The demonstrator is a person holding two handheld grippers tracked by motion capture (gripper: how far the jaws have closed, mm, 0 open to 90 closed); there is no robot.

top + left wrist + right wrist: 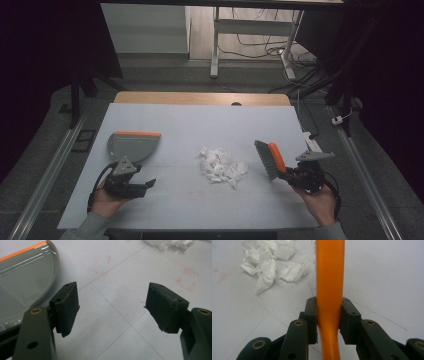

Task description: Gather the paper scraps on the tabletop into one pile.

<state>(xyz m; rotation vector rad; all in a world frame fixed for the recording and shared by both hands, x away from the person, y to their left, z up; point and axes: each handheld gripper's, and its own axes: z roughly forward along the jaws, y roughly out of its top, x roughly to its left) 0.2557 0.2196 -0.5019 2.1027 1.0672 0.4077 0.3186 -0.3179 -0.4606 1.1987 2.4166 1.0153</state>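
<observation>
Crumpled white paper scraps point(222, 166) sit in a loose pile at the middle of the pale blue-grey table top point(200, 125); I use that pile as my clock centre in the high view. At about 9 o'clock lies a grey plastic dustpan with an orange lip point(132, 144), flat on the table, orange edge on its far side. My left gripper point(145, 186) sits at roughly 8 o'clock, just nearer me than the dustpan, held by the left hand point(106, 202). In the left gripper view its jaws stand wide apart with bare table between them, gripping nothing; the dustpan point(23, 282) curves in at 10 o'clock of that view, just beside the left jaw, and I cannot tell whether they touch. Paper scraps point(170, 243) peek in at 1 o'clock there. Faint red marks point(187, 278) show on the table surface.

At 3 o'clock of the pile is a hand brush with an orange back and dark grey bristles point(270, 159), bristles facing the pile, near it but apart. My right gripper point(295, 175) has it by the handle, right hand point(320, 202) behind. In the right gripper view the jaws are closed tight on the orange handle point(329, 290), pads pressed on both sides, handle running up to 12 o'clock. Paper scraps point(269, 262) lie at 10 o'clock in that view, left of the handle. A wooden strip point(200, 98) edges the table's far side.
</observation>
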